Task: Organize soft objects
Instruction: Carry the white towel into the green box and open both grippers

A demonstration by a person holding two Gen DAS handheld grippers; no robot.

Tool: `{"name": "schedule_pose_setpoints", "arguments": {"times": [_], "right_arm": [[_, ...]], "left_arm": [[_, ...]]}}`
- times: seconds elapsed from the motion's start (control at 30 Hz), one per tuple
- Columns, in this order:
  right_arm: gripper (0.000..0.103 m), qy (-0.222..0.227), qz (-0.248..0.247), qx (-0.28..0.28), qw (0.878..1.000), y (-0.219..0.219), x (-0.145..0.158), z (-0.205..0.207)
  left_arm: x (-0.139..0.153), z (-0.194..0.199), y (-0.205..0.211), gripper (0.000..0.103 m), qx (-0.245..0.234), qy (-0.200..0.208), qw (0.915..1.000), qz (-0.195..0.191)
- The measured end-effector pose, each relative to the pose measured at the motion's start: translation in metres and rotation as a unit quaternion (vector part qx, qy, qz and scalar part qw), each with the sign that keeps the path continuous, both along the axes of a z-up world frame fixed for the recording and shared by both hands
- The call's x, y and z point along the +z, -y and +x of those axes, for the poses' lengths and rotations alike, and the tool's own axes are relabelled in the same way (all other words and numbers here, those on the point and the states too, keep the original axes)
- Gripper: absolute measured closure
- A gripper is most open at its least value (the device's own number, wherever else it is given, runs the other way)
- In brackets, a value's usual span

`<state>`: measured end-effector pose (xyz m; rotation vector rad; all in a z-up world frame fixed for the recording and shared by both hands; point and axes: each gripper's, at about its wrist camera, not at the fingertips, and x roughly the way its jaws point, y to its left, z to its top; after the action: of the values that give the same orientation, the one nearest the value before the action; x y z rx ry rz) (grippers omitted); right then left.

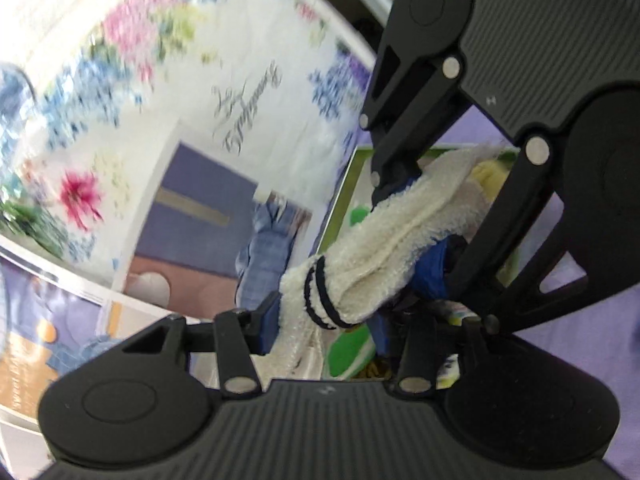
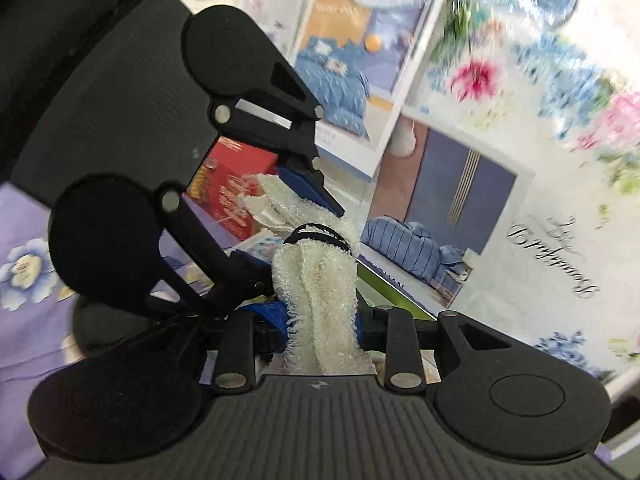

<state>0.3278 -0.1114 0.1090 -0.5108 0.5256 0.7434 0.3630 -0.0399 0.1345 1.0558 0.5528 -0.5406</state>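
Sock [image 1: 372, 248] off the bed, strung between both claws, green-rimmed bin [image 1: 340, 208] behind and below it. Left gripper [image 1: 324, 328] half narrowed on the striped end, blue pads [image 1: 266, 320] pressed into the pile on either side. Right gripper [image 2: 320, 332] pinched narrow on the other end, fluff bulging out past the fingers. Looks like a stretch before a fold, or a carry to the bin. Cannot tell which from here.

To do it well:
- Hold both ends level and pull just enough to take out the slack, no harder. Stretchy stuff, probably quick to spring back.
- Bring the claws toward each other to double it over, without twisting.
- Release one end only after laying it down. Likely to flop open otherwise.
- Favour the banded end for gripping: bunched and thicker there, less likely to slip.

Materials now. Thick cream-white terry, looped and shaggy, ragged along the edges. Soft tube flattened into a long strip, with a crease running down the middle. Two dark bands ringing it near one end and cinching it in. Hard black ribbed plastic on the claws, by contrast. Yellow and green soft pieces [image 1: 492, 176] in the bin, blurred. Purple sheet [image 1: 616, 320] under everything, glossy floral bedding pack [image 1: 260, 40] behind, red carton [image 2: 236, 176] beyond the left claw.
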Motion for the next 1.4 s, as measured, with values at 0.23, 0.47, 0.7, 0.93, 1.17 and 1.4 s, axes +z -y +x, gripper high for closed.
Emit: {"name": "schedule_pose_setpoints", "arguments": {"times": [0.23, 0.47, 0.7, 0.93, 1.17, 1.4], "right_arm": [[0.085, -0.072, 0.042, -0.033, 0.996, 0.004, -0.026, 0.047], [0.081, -0.065, 0.073, -0.060, 0.993, 0.009, -0.017, 0.046], [0.079, -0.055, 0.093, -0.076, 0.991, 0.003, -0.008, 0.041], [0.077, -0.049, 0.094, -0.087, 0.991, -0.001, -0.004, 0.037], [0.076, -0.031, 0.119, -0.103, 0.987, 0.032, 0.014, -0.016], [0.074, 0.002, 0.190, -0.122, 0.974, 0.089, 0.022, -0.116]], "left_arm": [[-0.025, 0.062, -0.036, 0.026, 0.095, -0.089, 0.9901, -0.052], [-0.015, 0.046, -0.067, 0.025, 0.144, -0.092, 0.9813, -0.088], [0.006, 0.032, -0.084, 0.025, 0.145, -0.089, 0.9779, -0.120], [0.000, 0.031, -0.088, 0.025, 0.153, -0.086, 0.9763, -0.127], [0.021, -0.005, -0.096, 0.025, 0.179, -0.068, 0.9624, -0.193], [0.035, -0.095, -0.084, 0.019, 0.201, -0.033, 0.9523, -0.227]]}}
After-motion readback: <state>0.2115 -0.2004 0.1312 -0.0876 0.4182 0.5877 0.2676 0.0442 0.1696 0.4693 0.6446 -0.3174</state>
